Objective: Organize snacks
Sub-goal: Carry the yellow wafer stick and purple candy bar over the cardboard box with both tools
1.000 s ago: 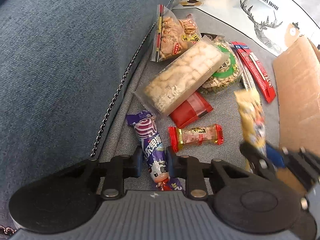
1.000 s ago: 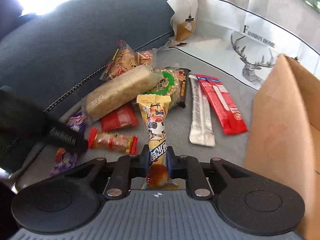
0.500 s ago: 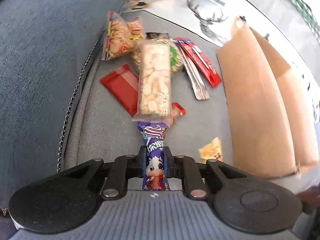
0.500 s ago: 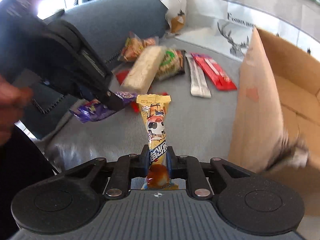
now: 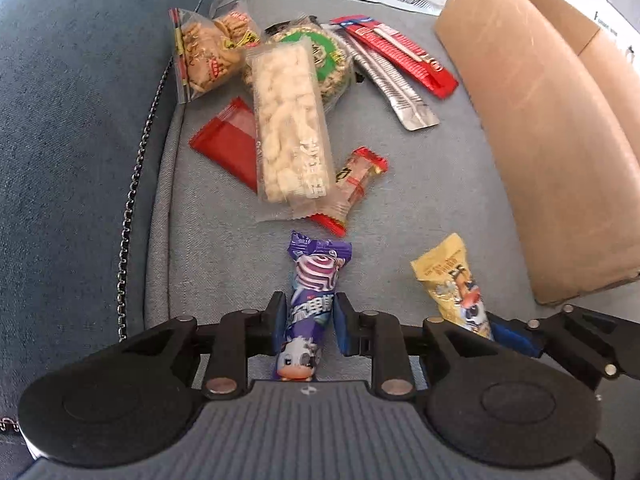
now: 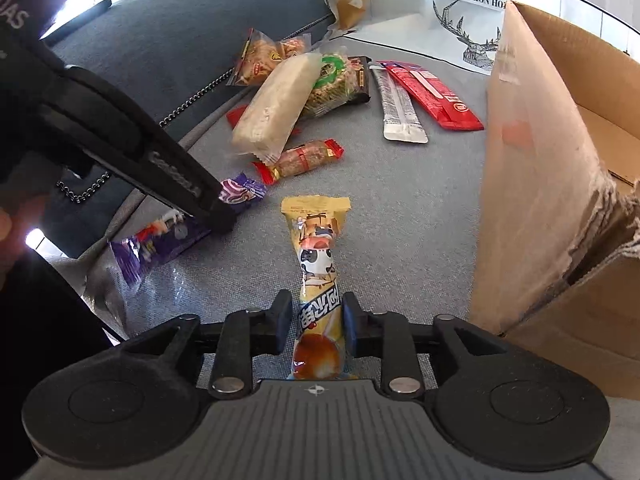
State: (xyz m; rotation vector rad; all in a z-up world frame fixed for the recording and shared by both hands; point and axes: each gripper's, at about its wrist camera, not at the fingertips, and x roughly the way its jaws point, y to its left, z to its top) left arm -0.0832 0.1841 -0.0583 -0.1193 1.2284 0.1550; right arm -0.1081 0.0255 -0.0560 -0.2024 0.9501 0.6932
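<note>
A purple cow-print snack stick (image 5: pixel 314 280) stands between the fingers of my left gripper (image 5: pixel 310 320). Its jaws are opening, and a slim gap shows beside the wrapper. From the right wrist view the same purple stick (image 6: pixel 160 240) lies low over the grey seat under the left gripper (image 6: pixel 216 212). A yellow cow-print snack stick (image 6: pixel 318 240) sits between the fingers of my right gripper (image 6: pixel 316 316). Those jaws are opening too, with space at the left pad. The yellow stick (image 5: pixel 452 280) appears beside the purple one, close to the cardboard box (image 5: pixel 540 120).
Further back lie a long rice-cracker pack (image 5: pixel 288 120), a red-ended bar (image 5: pixel 356 176), a flat red packet (image 5: pixel 228 148), a green round pack (image 5: pixel 324 56), a biscuit bag (image 5: pixel 204 52) and red (image 5: pixel 400 48) and silver (image 5: pixel 400 96) sticks. A chain (image 5: pixel 132 184) edges the sofa back. A white deer-print bag (image 6: pixel 472 20) stands behind.
Both grippers carried their sticks away from the pile towards the front of the seat beside the box. The jaws of both have widened around the wrappers. The left wrist has rolled.
</note>
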